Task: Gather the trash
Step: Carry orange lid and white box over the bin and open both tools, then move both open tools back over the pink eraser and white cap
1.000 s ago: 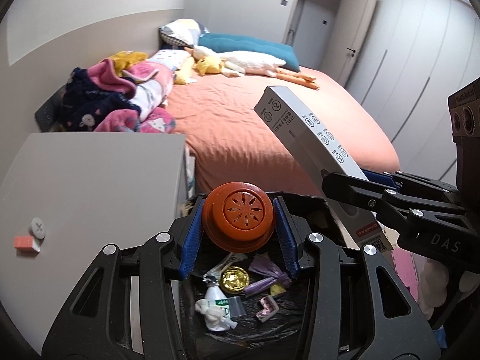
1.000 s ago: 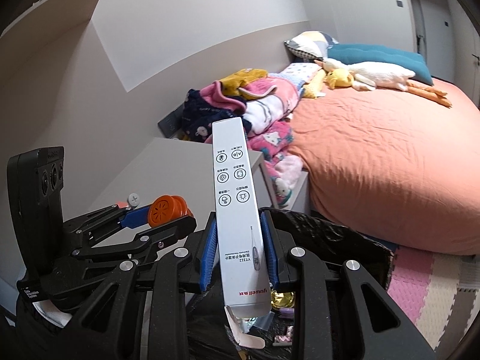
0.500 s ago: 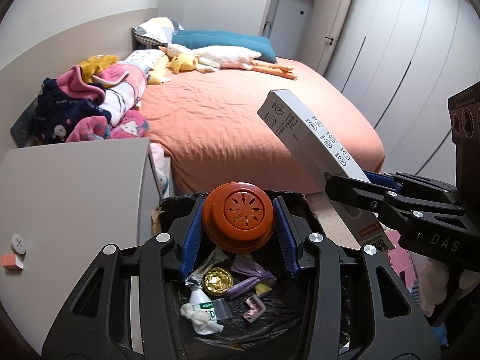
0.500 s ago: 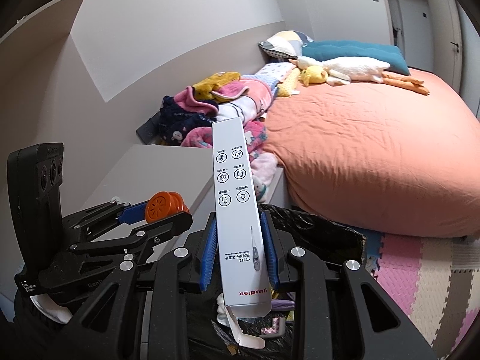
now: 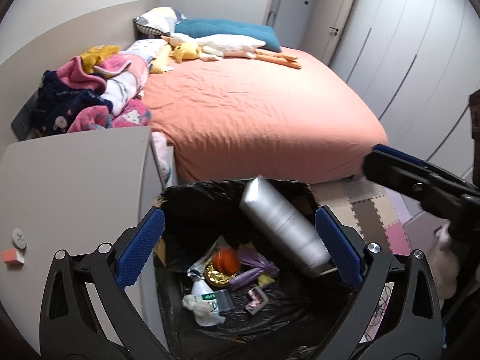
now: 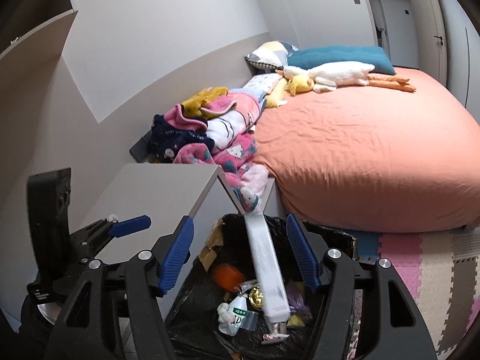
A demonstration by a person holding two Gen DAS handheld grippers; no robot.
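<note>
Dropping step — left gripper (image 5: pixel 237 250) and right gripper (image 6: pixel 240 255) both spread and empty over the bin (image 5: pixel 180 192), white carton (image 6: pixel 265 267) and orange cap (image 5: pixel 225 260) inside; next, I judge, reaching for the nightstand (image 5: pixel 75 180) scraps.

One trash bin (image 5: pixel 180 198), one white box (image 5: pixel 282 228), two pillows (image 5: pixel 228 31).

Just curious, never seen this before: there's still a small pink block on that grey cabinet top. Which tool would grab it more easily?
Probably the left tool. It is open and empty over the bin, and the pink block lies on the cabinet top on its side. The right tool, also open, hangs further from it.
</note>
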